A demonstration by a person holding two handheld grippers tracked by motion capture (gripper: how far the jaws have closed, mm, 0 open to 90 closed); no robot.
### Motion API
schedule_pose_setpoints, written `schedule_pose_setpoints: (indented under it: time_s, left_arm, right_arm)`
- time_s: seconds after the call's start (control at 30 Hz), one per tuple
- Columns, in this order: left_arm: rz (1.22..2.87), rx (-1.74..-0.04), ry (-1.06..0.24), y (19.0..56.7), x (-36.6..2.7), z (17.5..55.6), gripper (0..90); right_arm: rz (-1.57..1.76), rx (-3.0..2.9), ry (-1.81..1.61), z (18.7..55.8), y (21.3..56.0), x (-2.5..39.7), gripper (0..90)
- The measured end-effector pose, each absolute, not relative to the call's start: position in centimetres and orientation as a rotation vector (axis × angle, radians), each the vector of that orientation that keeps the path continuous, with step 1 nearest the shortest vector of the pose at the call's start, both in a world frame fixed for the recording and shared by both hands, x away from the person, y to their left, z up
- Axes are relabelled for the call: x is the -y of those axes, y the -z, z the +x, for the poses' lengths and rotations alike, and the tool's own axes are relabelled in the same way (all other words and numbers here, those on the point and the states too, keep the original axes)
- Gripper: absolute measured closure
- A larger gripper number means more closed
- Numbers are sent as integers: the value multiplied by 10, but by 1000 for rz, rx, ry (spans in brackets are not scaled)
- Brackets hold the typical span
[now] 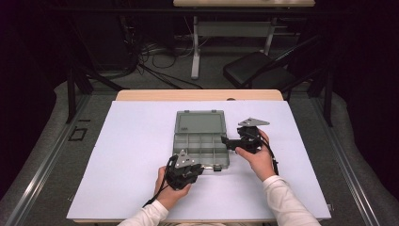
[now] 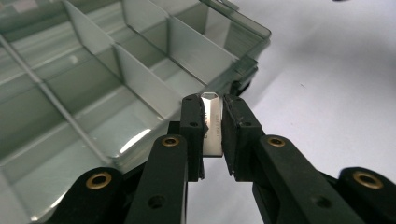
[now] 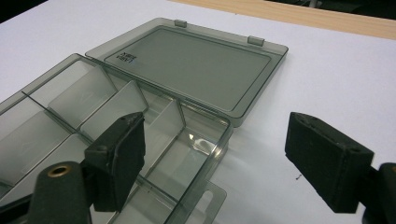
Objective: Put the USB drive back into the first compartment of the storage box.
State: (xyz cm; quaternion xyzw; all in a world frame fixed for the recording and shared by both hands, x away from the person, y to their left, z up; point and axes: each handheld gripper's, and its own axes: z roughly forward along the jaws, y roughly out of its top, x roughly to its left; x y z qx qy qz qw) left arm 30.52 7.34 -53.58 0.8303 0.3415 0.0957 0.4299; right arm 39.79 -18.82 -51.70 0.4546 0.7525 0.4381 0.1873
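Your left gripper is pinching a small flat metal piece, bright and upright between the pads, at the near edge of the open compartment box. The box lies at mid-table on the white mat, its lid folded flat on the far side and its dividers standing clear. No contents can be made out in the compartments seen.

Your right gripper is spread wide, one jaw over the box's corner compartment and the other outside the wall, over the mat. It grips nothing.

Judgement: the step in hand is placing the metal piece into a compartment. Lift it clear of the near wall before you carry it forward, keep it upright, and let go only once it sits low between two dividers. Consider closing the right gripper on the box wall to steady it; the box looks light and could slide.
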Motion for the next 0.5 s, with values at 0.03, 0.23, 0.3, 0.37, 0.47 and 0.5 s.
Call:
schedule_pose_setpoints:
  time_s: [0.03,0.23,0.3,0.37,0.47,0.5]
  left_arm:
    - [2072,-852,-239,536,-73,305,789]
    - [2054,-849,-240,531,-78,306,790]
    - [2045,-849,-237,529,-78,305,790]
    - [2040,-849,-243,528,-79,305,790]
    - [2038,-855,-248,527,-81,306,790]
    - [2033,-863,-247,527,-82,307,790]
  right_arm:
    - [1279,-2118,-1233,398,517,188,200]
    - [1279,-2119,-1232,398,517,188,200]
    - [1282,-2117,-1233,398,517,188,200]
    - [1282,-2117,-1232,398,517,189,200]
    - [1284,-2119,-1230,398,517,189,200]
    - [1284,-2119,-1228,398,517,189,200]
